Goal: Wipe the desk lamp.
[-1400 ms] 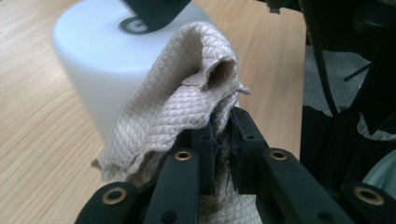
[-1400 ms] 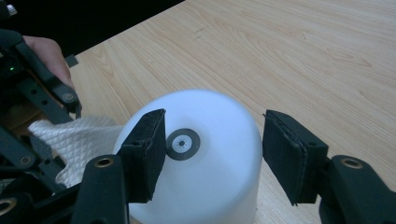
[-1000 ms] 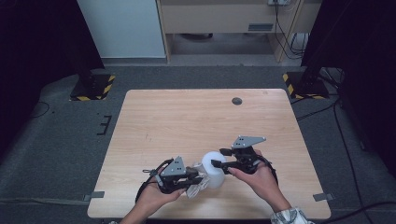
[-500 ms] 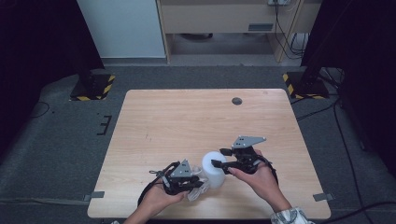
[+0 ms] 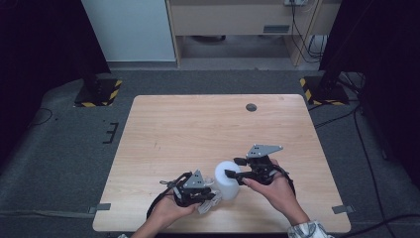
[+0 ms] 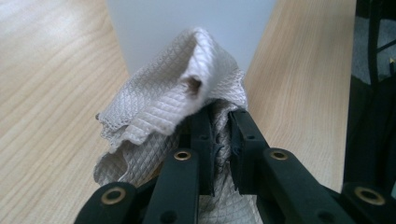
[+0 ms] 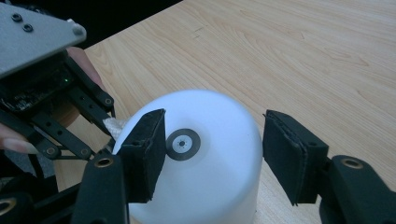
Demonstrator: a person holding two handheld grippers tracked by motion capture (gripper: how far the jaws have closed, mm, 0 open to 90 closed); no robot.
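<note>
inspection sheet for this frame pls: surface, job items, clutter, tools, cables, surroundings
Surface: wooden table, bare apart from the work near its front edge.
Job's things: white cup upside down on the table; quilted cloth against its side.
Clutter: small dark disc near the far edge.
Grippers: left tool shut on the cloth; right tool straddles the cup, pad contact unclear.
Cables: black cable loops from the left tool.
Surroundings: grey floor, hazard-striped stand feet, cabinet.

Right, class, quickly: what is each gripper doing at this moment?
Left gripper: shut on the white cloth.
Right gripper: jaws around the white cup, grip uncertain.
</note>
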